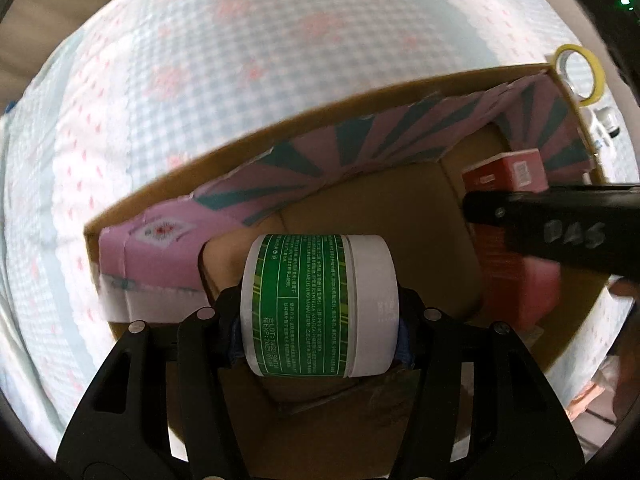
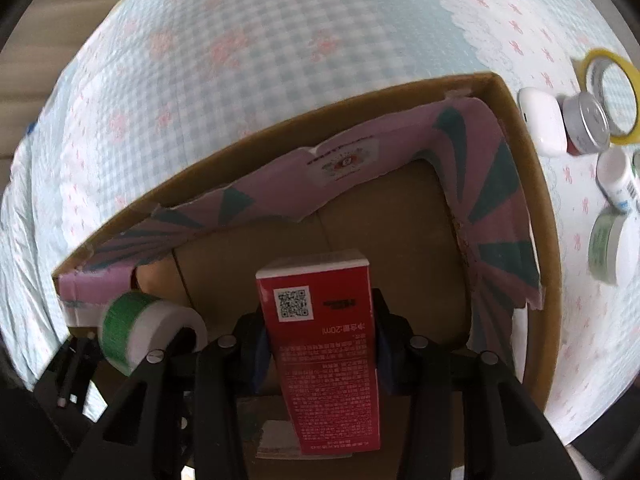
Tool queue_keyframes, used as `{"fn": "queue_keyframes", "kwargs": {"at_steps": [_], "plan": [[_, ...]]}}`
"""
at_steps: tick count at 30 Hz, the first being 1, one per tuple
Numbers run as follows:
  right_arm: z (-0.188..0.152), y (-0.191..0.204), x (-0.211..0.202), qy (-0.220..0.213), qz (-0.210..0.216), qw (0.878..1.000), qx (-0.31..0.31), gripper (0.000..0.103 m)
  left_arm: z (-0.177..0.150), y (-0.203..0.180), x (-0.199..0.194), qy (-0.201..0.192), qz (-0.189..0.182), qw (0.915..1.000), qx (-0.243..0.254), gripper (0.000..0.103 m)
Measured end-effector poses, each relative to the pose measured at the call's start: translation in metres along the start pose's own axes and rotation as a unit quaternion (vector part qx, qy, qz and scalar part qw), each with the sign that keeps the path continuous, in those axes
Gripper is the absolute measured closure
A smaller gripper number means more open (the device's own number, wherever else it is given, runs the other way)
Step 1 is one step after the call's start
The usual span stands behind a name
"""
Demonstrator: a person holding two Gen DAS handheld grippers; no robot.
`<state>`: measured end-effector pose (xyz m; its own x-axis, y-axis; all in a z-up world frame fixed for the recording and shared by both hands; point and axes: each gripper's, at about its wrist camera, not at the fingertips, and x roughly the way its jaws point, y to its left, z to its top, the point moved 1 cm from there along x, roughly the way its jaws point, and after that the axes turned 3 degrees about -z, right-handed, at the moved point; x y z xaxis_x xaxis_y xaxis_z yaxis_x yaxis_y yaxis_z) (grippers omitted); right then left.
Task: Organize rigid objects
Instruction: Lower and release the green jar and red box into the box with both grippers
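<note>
Both tools are working inside the cardboard box (image 2: 516,128): left tool (image 1: 320,320) bracketing the green-labelled jar (image 1: 316,304), grip uncertain; right tool (image 2: 320,344) clamping the red carton (image 2: 324,344); several jars (image 2: 588,124) and tape roll (image 2: 612,96) are waiting outside.

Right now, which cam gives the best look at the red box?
Right wrist: the red box sits centred between the jaws, QR code and print facing the lens. Left wrist shows only part of it at the right edge, behind the other gripper's black body, inside the cardboard box.
</note>
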<state>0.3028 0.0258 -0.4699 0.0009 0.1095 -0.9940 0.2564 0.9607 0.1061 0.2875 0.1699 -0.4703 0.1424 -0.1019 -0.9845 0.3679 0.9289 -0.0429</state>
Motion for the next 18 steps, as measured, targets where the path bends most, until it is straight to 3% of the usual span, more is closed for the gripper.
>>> {"fn": "queue_keyframes", "kwargs": {"at_steps": [1, 2, 3, 4, 7, 18], "plan": [[0.000, 0.002, -0.001, -0.004, -0.010, 1.000, -0.011, 0.063, 0.002, 0.000, -0.004, -0.005, 0.003, 1.0000, 0.002, 0.019], [0.000, 0.003, -0.003, -0.012, -0.015, 1.000, -0.023, 0.053, 0.003, -0.001, -0.008, -0.012, 0.003, 0.9999, 0.005, 0.002], [-0.001, 0.003, -0.004, -0.016, -0.010, 0.999, -0.026, 0.042, 0.005, -0.001, -0.012, -0.020, -0.005, 0.9998, 0.006, 0.000], [-0.001, 0.003, -0.005, -0.014, -0.001, 1.000, -0.026, 0.004, 0.005, -0.001, -0.013, -0.022, -0.010, 0.9997, 0.007, 0.000], [-0.001, -0.002, -0.001, 0.005, 0.021, 1.000, -0.022, 0.000, 0.005, -0.001, -0.010, -0.017, -0.015, 0.9997, 0.006, 0.000], [-0.018, -0.011, -0.023, -0.030, 0.038, 0.999, -0.017, 0.000, -0.003, -0.013, -0.035, -0.029, -0.010, 0.9995, 0.008, 0.000]]}}
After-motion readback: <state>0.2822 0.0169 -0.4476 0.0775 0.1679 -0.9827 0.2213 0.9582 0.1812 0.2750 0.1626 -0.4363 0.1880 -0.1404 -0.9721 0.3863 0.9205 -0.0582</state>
